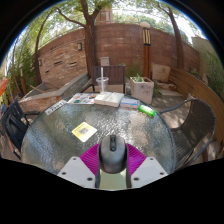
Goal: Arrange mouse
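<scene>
Glass patio table [60, 140], brick wall behind; tool [112, 160] apparently pinching dark mouse [112, 152]; no legible writing

Gripper [112, 160] low over the glass table [60, 140]

Fingers closed on the mouse [111, 152], magenta pads [97, 158] pressing both its sides, pointing across the tabletop.

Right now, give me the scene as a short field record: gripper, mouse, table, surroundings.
gripper: gripper shut on the mouse, pink pads against both its sides
mouse: dark mouse between the fingers, over the table's near part; cannot tell if it touches the surface
table: round glass table, outdoors
on table: yellow card just ahead of the fingers to their left; books and papers at the far side; a green item beyond to the right
surroundings: brick wall, tree trunk, white planter box
</scene>
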Demonstrator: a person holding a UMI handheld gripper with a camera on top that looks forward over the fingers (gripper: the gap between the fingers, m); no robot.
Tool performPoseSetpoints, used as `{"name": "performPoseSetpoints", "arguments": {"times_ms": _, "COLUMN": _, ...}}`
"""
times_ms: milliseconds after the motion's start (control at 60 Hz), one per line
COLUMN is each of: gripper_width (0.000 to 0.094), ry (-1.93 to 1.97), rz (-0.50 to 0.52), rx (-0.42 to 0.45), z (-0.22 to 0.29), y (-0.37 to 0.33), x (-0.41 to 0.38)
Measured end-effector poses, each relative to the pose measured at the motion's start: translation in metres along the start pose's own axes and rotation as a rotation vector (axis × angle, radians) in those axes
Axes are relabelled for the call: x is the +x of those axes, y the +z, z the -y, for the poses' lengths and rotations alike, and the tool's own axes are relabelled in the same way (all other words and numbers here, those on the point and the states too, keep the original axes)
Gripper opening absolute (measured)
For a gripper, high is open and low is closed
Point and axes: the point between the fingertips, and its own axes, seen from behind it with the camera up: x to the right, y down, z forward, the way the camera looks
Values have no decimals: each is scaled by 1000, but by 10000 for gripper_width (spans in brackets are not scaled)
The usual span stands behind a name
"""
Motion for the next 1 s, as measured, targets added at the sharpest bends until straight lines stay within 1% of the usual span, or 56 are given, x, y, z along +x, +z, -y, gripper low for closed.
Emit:
{"name": "performPoseSetpoints", "arguments": {"times_ms": 83, "gripper_width": 358, "ry": -16, "rz": -10, "rx": -94, "z": -39, "y": 19, "x": 10}}
{"name": "performPoseSetpoints", "arguments": {"times_ms": 150, "gripper_width": 427, "ry": -7, "rz": -2, "rx": -137, "z": -65, "y": 26, "x": 10}}
{"name": "performPoseSetpoints", "arguments": {"times_ms": 217, "gripper_width": 512, "ry": 5, "rz": -2, "rx": -173, "z": -77, "y": 25, "x": 8}}
{"name": "performPoseSetpoints", "arguments": {"times_ms": 233, "gripper_width": 528, "ry": 5, "rz": -8, "rx": -169, "z": -79, "y": 22, "x": 10}}
{"name": "performPoseSetpoints", "arguments": {"times_ms": 250, "gripper_width": 561, "ry": 3, "rz": -17, "rx": -163, "z": -78, "y": 20, "x": 11}}
{"name": "performPoseSetpoints", "arguments": {"times_ms": 267, "gripper_width": 613, "ry": 0, "rz": -24, "rx": -156, "z": -75, "y": 17, "x": 12}}
{"name": "performPoseSetpoints", "arguments": {"times_ms": 317, "gripper_width": 849, "ry": -9, "rz": -25, "rx": -137, "z": -67, "y": 8, "x": 8}}
{"name": "performPoseSetpoints", "arguments": {"times_ms": 333, "gripper_width": 865, "ry": -11, "rz": -29, "rx": -134, "z": -56, "y": 3, "x": 10}}
{"name": "performPoseSetpoints", "arguments": {"times_ms": 367, "gripper_width": 836, "ry": -8, "rz": -30, "rx": -119, "z": -54, "y": -7, "x": 5}}
{"name": "performPoseSetpoints", "arguments": {"times_ms": 433, "gripper_width": 866, "ry": -4, "rz": -42, "rx": -93, "z": -41, "y": -32, "x": -1}}
{"name": "performPoseSetpoints", "arguments": {"times_ms": 550, "gripper_width": 853, "ry": 1, "rz": -62, "rx": -53, "z": -20, "y": -87, "x": -11}}
{"name": "performPoseSetpoints", "arguments": {"times_ms": 667, "gripper_width": 861, "ry": -25, "rz": -94, "rx": -2, "z": -8, "y": -149, "x": -24}}
{"name": "performPoseSetpoints", "arguments": {"times_ms": 833, "gripper_width": 877, "ry": -36, "rz": -125, "rx": 37, "z": -13, "y": -226, "x": -45}}
{"name": "performPoseSetpoints", "arguments": {"times_ms": 1000, "gripper_width": 867, "ry": -46, "rz": -138, "rx": 43, "z": -26, "y": -271, "x": -58}}
